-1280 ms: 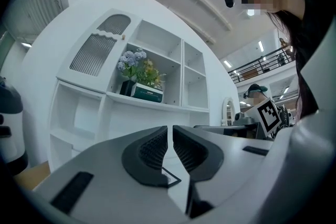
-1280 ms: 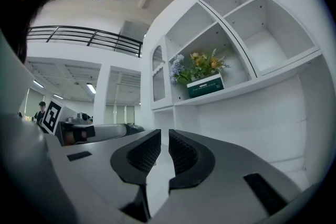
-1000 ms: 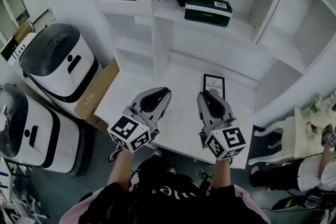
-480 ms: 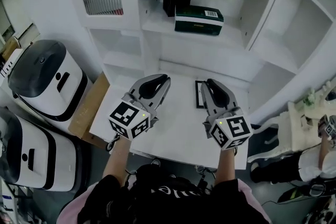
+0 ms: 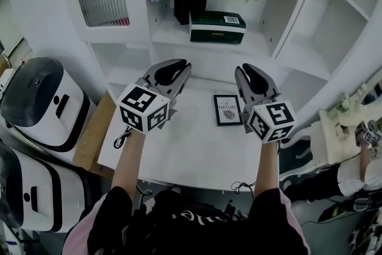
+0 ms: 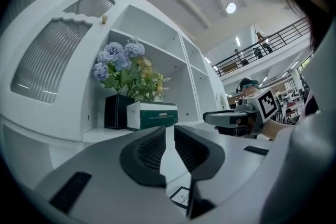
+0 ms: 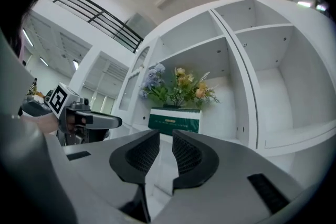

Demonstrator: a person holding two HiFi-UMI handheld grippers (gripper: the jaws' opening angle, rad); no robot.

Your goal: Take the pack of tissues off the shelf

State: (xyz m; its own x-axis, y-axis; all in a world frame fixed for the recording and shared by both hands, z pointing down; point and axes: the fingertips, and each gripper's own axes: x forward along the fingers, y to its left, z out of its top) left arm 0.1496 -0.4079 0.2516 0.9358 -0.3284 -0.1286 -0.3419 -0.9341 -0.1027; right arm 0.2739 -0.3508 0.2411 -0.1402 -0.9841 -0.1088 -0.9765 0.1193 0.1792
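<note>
Both grippers rose from lower centre toward shelf (image 5: pixel 265 46). Noted: left gripper (image 5: pixel 181 64) jaws just started parting, empty; right gripper (image 5: pixel 245 70) closed, empty. Target tissue pack (image 5: pixel 218 27) sat upper centre, beside vase (image 5: pixel 190 8). Judged: open wider before reaching.

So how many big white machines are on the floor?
2, both left of the table: one white machine near the shelf, another nearer the person. Others may be hidden.
</note>
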